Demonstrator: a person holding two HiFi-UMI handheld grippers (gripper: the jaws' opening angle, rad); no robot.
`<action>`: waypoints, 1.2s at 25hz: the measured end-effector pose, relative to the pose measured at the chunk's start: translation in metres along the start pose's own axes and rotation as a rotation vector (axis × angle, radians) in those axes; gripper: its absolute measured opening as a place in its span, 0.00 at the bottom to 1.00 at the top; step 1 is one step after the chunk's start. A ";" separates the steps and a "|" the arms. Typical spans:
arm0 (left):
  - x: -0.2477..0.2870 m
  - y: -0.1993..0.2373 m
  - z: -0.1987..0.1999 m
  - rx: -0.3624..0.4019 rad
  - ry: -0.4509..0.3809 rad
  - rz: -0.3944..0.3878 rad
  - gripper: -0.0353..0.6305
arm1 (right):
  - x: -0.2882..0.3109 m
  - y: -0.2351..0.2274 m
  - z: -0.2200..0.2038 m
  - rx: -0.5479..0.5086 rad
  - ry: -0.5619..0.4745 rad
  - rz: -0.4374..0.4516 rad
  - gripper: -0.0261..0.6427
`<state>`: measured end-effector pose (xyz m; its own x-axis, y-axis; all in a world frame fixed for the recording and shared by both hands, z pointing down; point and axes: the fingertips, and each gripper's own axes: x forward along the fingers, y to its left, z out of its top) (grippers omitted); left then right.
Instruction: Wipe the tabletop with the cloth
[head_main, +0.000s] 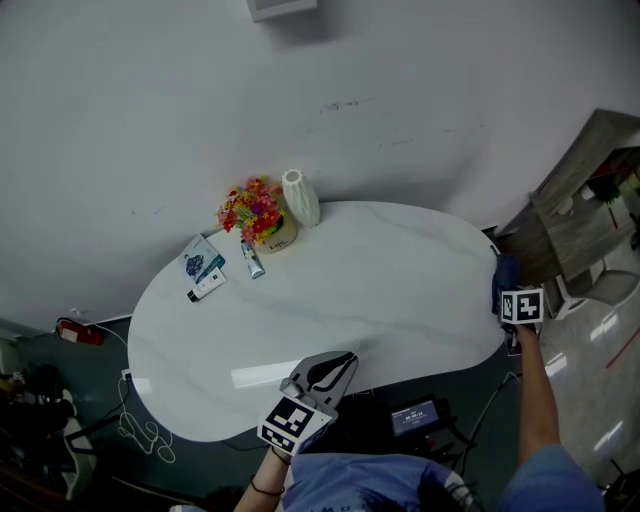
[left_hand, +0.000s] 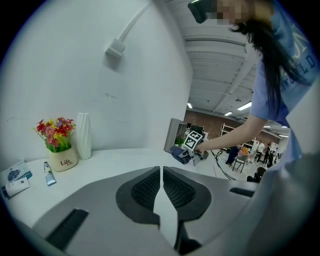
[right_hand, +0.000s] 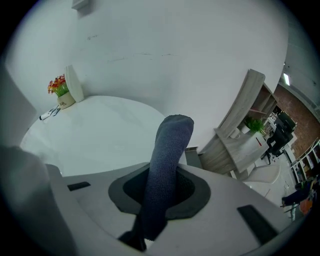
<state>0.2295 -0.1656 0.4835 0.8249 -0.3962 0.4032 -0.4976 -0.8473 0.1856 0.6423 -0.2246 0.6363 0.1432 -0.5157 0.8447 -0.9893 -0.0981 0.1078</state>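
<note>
The right gripper (head_main: 511, 302) has its fingers clenched on the dark blue cloth (right_hand: 168, 150), long axis running out along them, at the bench's (head_main: 380, 290) 3 o'clock edge with the bare top toward 9 o'clock, while the left gripper (left_hand: 161, 187) at 6 o'clock is pinched shut, empty.

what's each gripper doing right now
Left gripper: closed, nothing between its jaws.
Right gripper: closed on the cloth.
</note>
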 end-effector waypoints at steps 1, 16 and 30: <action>-0.002 0.001 0.000 -0.001 -0.001 0.005 0.08 | -0.002 0.001 0.001 0.001 -0.005 0.002 0.14; -0.109 0.034 -0.033 -0.042 -0.041 0.129 0.08 | -0.060 0.159 0.036 -0.125 -0.135 0.166 0.14; -0.329 0.097 -0.124 -0.136 -0.077 0.374 0.08 | -0.123 0.473 0.021 -0.362 -0.184 0.431 0.14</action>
<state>-0.1229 -0.0735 0.4801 0.5950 -0.6982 0.3982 -0.7942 -0.5869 0.1577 0.1576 -0.2250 0.5725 -0.3030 -0.5871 0.7507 -0.9011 0.4328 -0.0253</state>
